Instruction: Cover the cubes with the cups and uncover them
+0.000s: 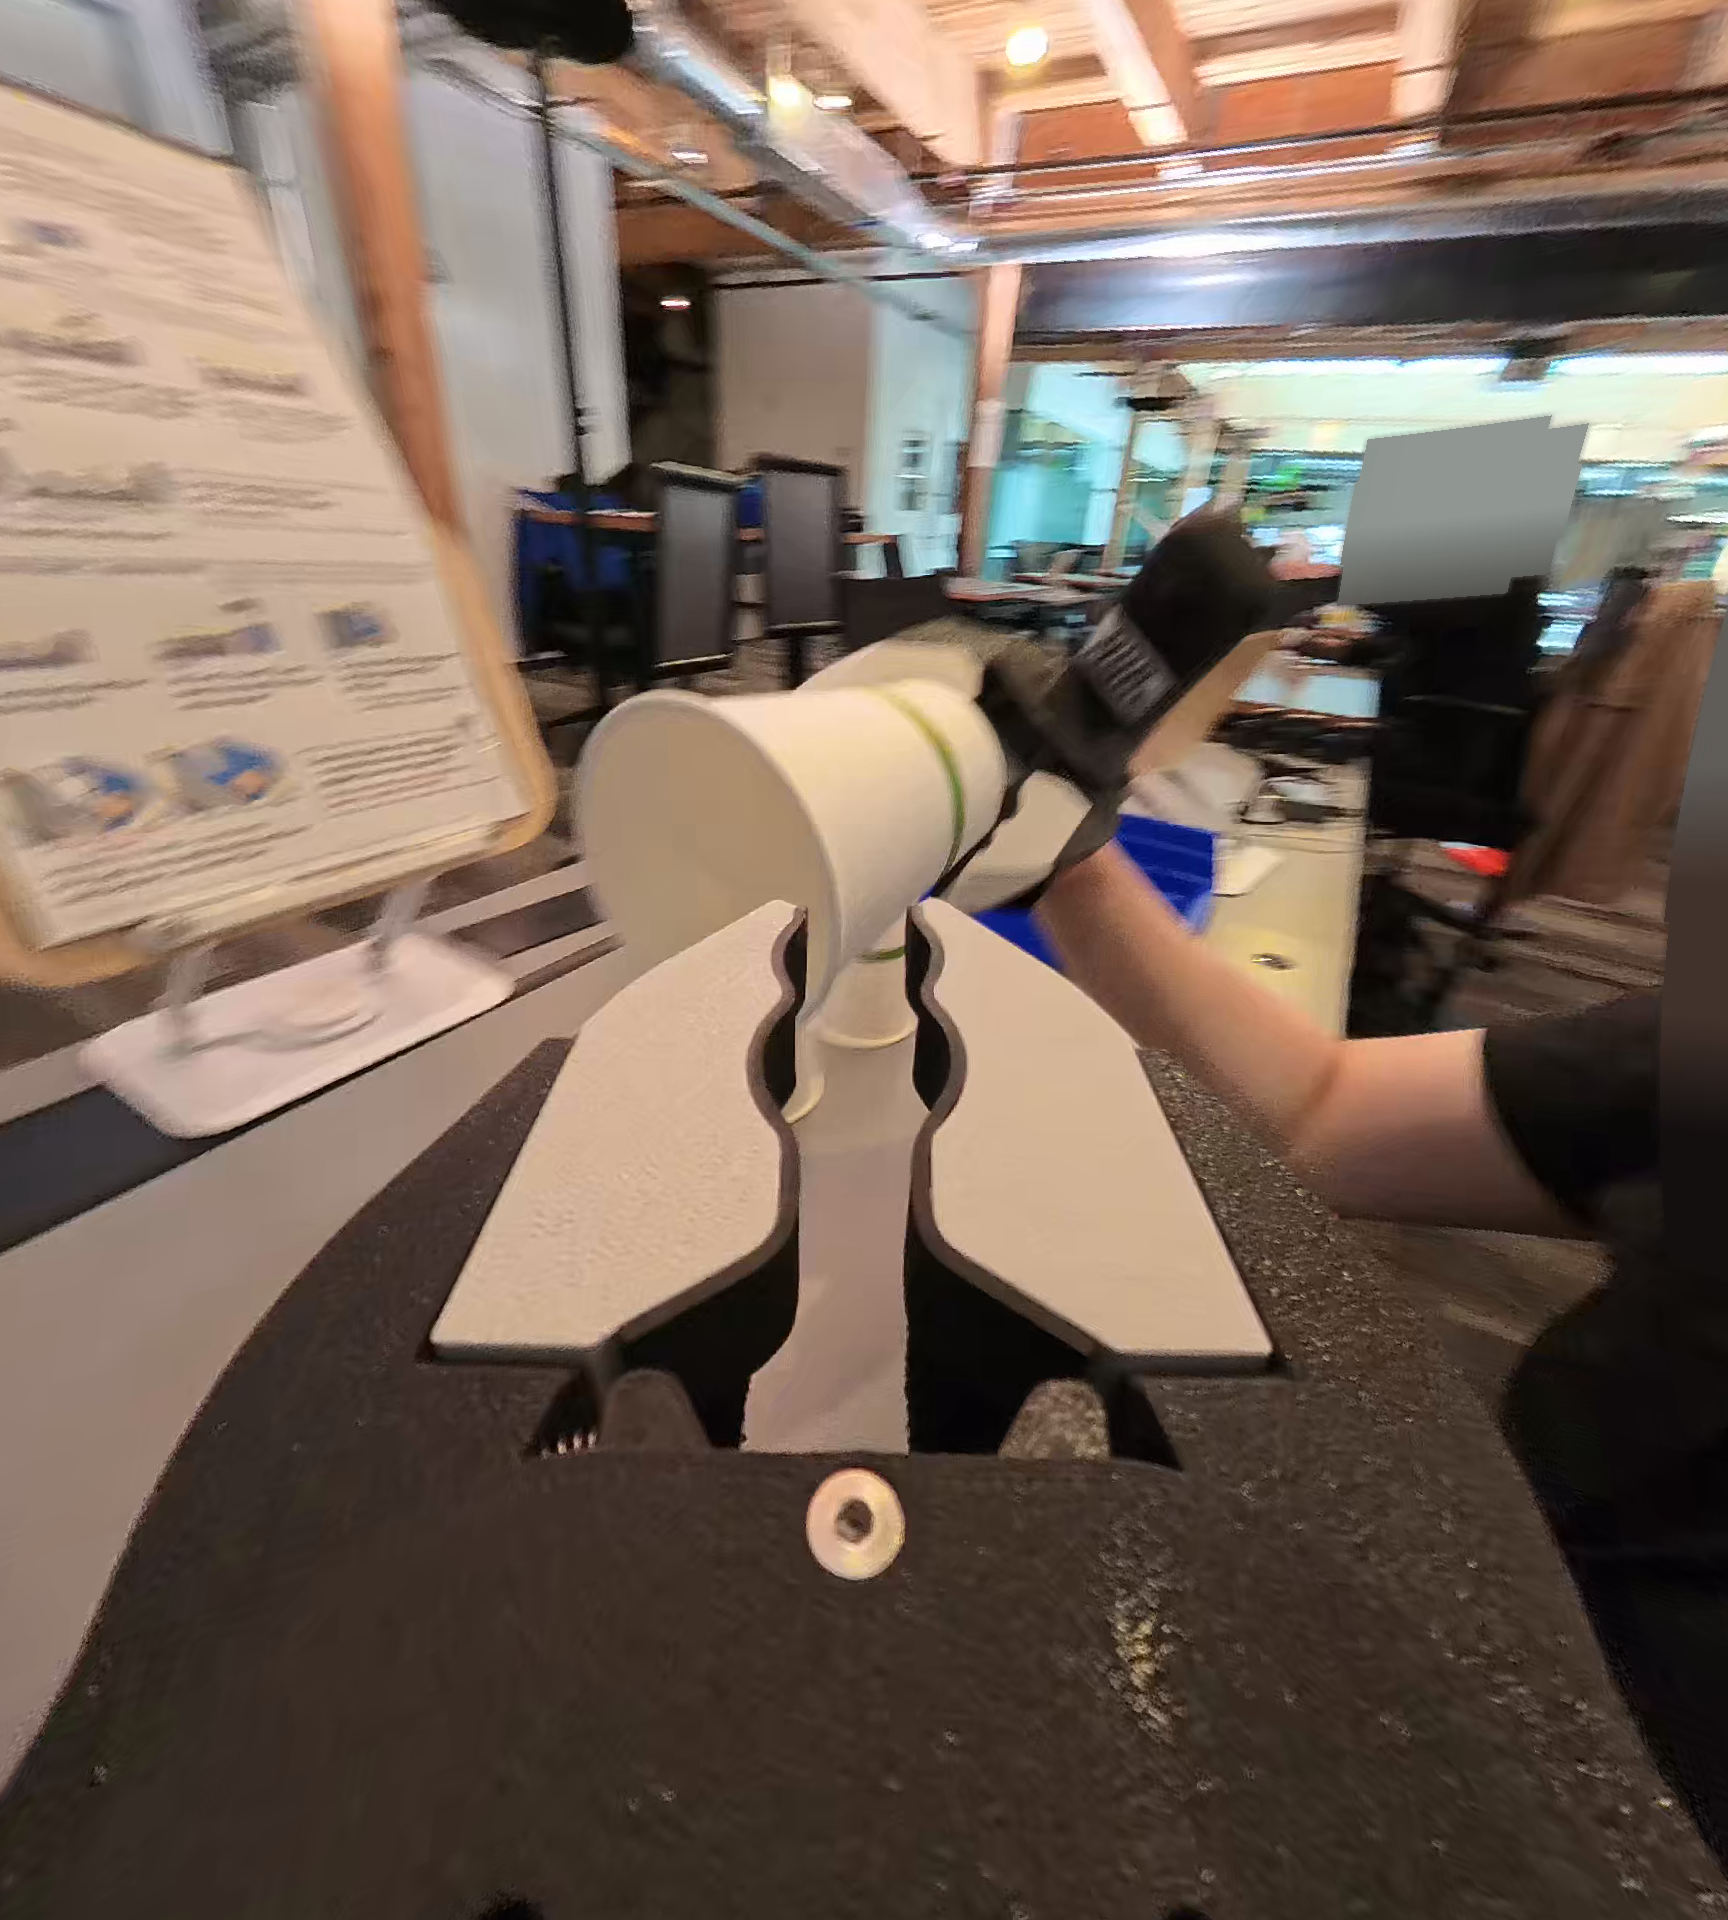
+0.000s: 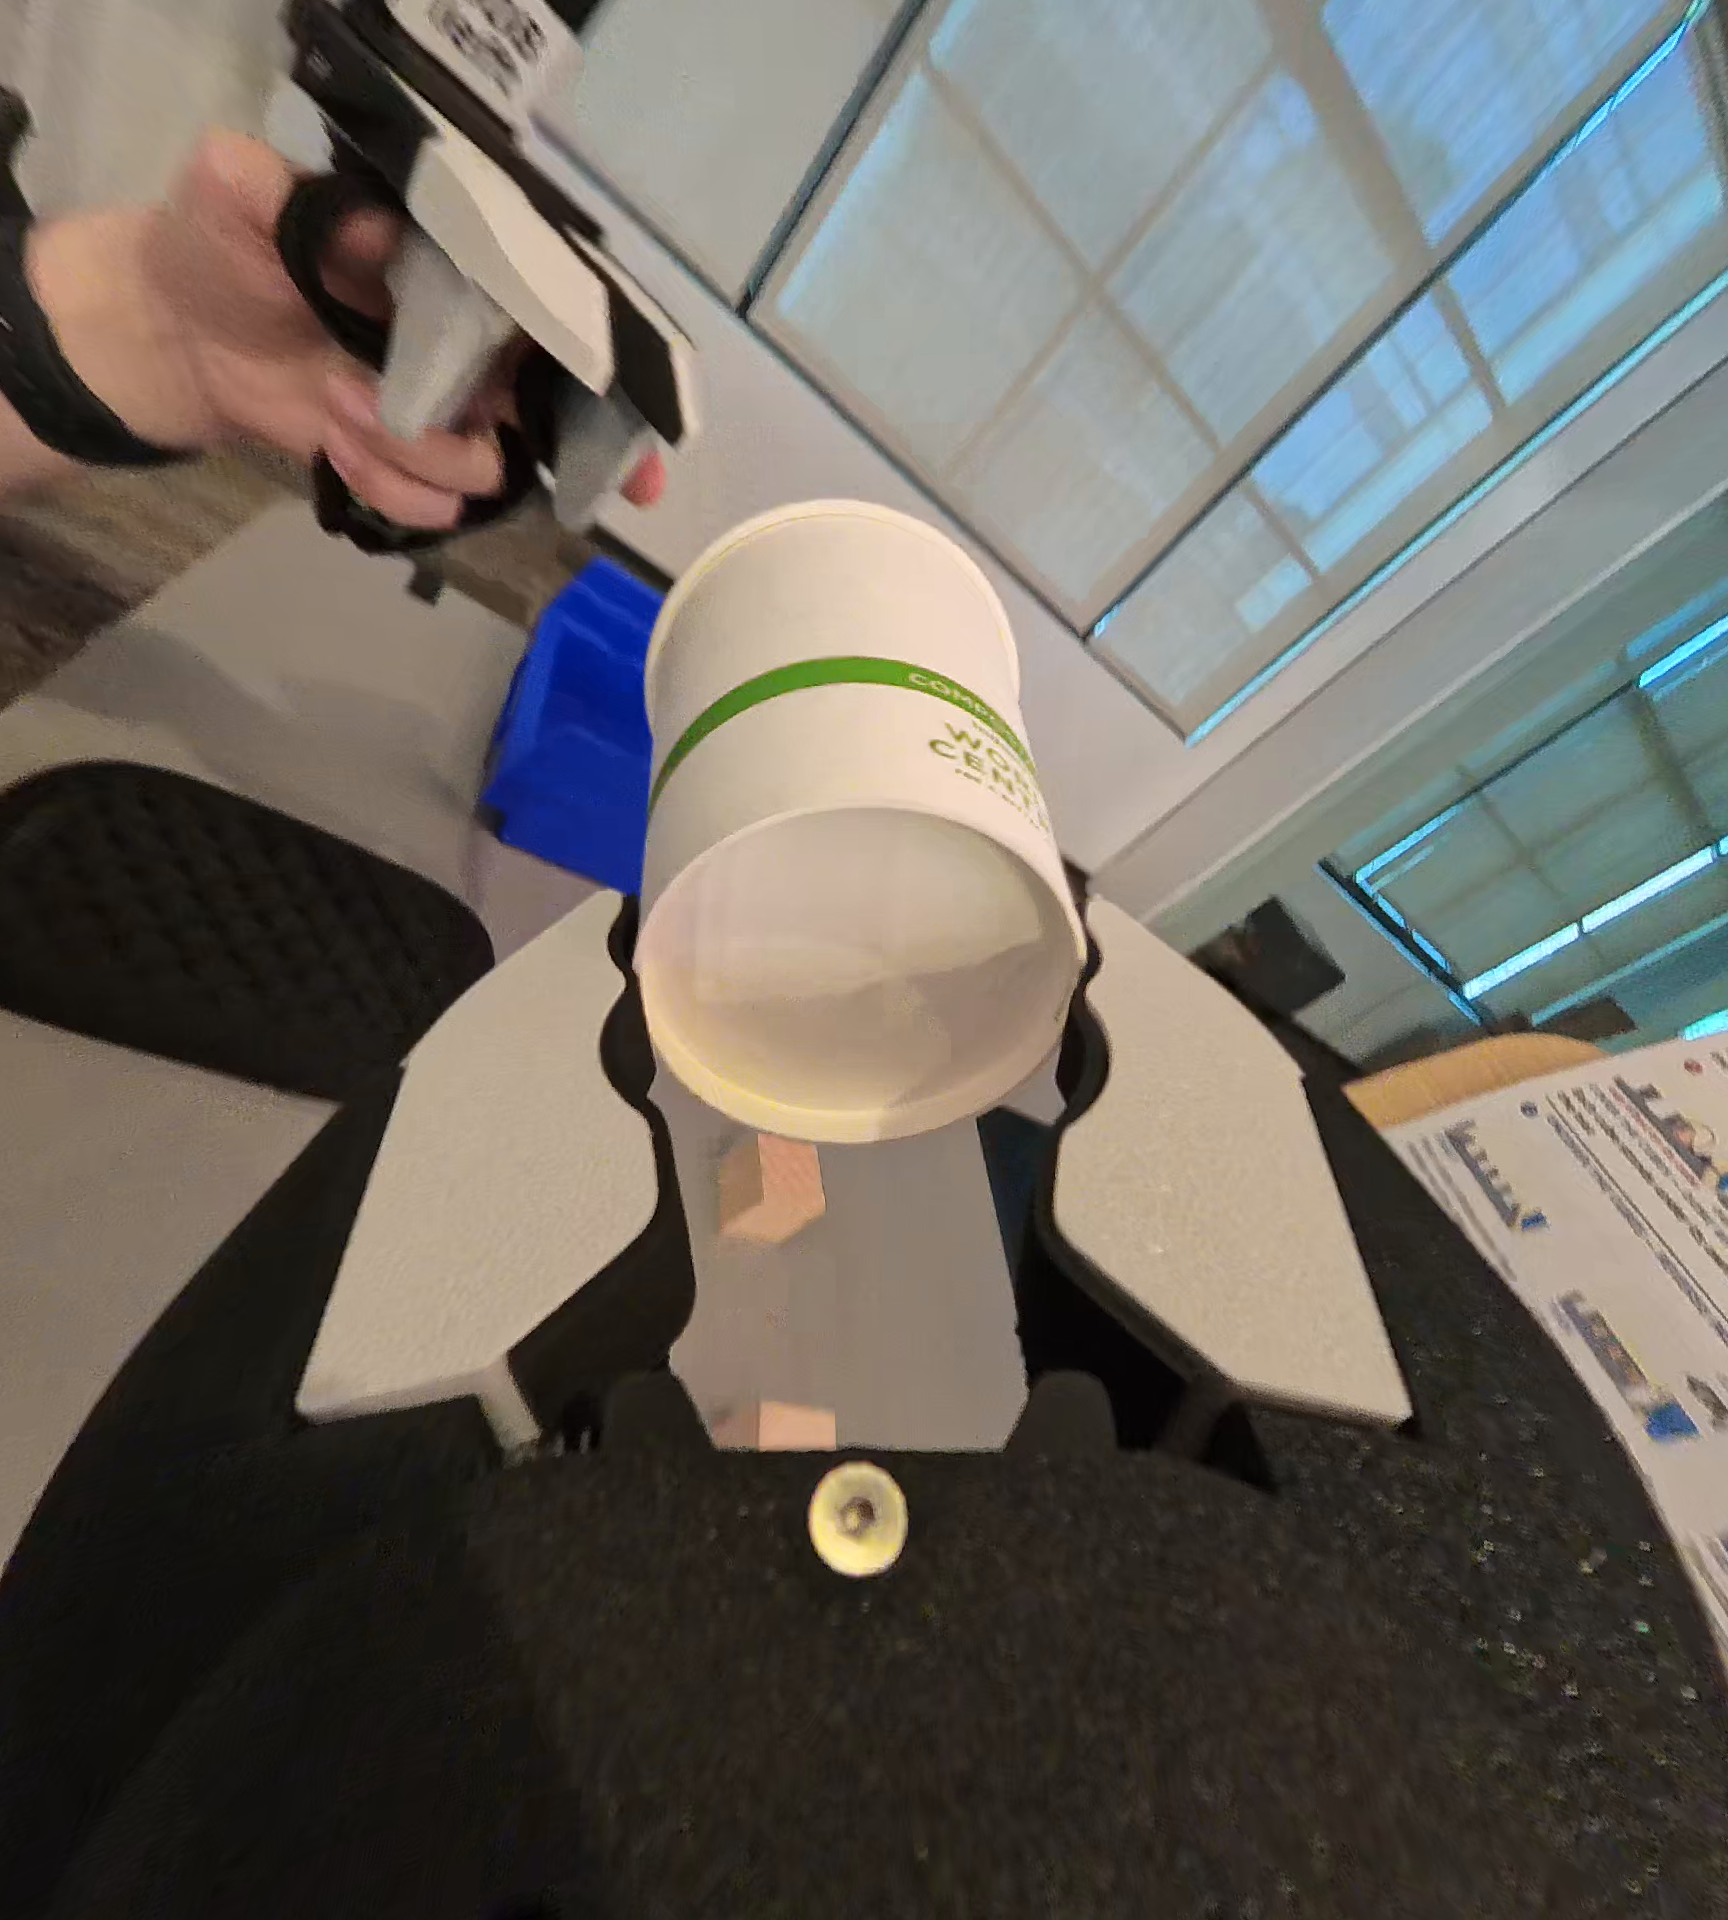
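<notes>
The right hand-held gripper (image 2: 860, 935) pinches a white paper cup (image 2: 844, 831) with a green band, its fingers pressed against the cup's sides near the rim. The cup is lifted off the grey tabletop (image 2: 216, 644) and tipped well off vertical: its long axis runs along the gripper's fingers, closed base pointing away and up, open mouth facing back and down. Beneath that mouth sits a pale wooden cube (image 2: 772, 1190), uncovered on the tabletop; a second cube (image 2: 782, 1425) shows nearer the gripper body, partly hidden.

Seen from the left wrist view, the same cup (image 1: 787, 821) lies almost sideways in the air, mouth toward the left. The left hand-held gripper (image 1: 855, 935) holds nothing, its fingers parted by a narrow gap. Beyond them stands what appears to be another white cup (image 1: 865, 997) (upside down, blurred). A blue bin (image 2: 569, 717) and a propped instruction sheet (image 1: 164, 520) stand nearby.
</notes>
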`<state>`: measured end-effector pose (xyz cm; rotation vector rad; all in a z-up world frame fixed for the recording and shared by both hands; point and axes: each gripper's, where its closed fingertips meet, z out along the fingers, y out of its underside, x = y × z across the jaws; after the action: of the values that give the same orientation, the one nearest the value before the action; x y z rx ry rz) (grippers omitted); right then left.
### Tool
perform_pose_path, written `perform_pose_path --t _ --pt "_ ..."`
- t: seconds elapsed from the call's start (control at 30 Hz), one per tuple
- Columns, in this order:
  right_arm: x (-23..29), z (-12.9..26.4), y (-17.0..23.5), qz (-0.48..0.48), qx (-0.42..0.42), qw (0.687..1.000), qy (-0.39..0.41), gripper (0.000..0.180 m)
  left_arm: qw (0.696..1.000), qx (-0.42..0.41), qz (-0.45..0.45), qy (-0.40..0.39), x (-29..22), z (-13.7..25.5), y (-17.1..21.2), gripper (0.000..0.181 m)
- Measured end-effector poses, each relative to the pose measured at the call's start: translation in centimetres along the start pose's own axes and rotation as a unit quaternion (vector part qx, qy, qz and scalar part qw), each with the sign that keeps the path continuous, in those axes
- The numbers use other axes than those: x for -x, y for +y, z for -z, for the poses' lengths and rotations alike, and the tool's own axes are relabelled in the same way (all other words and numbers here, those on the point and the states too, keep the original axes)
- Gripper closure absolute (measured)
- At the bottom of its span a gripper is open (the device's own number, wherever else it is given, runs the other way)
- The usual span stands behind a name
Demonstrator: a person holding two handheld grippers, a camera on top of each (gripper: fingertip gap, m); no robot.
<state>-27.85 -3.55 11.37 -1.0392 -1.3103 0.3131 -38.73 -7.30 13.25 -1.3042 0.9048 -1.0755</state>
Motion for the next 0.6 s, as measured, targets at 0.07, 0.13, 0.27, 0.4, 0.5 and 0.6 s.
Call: perform_pose_path --t 0.07,0.13,0.27,0.4,0.5,0.6 --pt "-0.5 0.6 1.4 0.001 0.055 0.998 0.004 0.103 0.999 0.001 0.001 -0.04 1.0 1.4 1.5 0.164" --pt "-1.3 1.3 3.2 -0.001 0.122 0.992 0.014 0.103 0.997 0.011 0.006 -0.079 2.0 2.8 3.3 0.164" --pt "-2.2 1.0 6.8 -0.067 0.231 0.97 -0.025 0.103 0.989 0.038 0.014 -0.14 3.9 4.7 7.0 0.165" --pt "-2.4 0.5 11.5 -0.145 0.375 0.912 -0.085 0.103 0.989 0.033 0.04 -0.139 4.2 5.4 8.7 0.164" --pt "-2.6 0.5 14.6 -0.148 0.467 0.865 -0.108 0.103 0.989 0.016 0.057 -0.135 4.4 6.2 8.6 0.164" --pt "-2.6 0.8 17.2 -0.152 0.546 0.814 -0.128 0.103 0.989 0.007 0.056 -0.14 4.4 7.1 8.4 0.165"
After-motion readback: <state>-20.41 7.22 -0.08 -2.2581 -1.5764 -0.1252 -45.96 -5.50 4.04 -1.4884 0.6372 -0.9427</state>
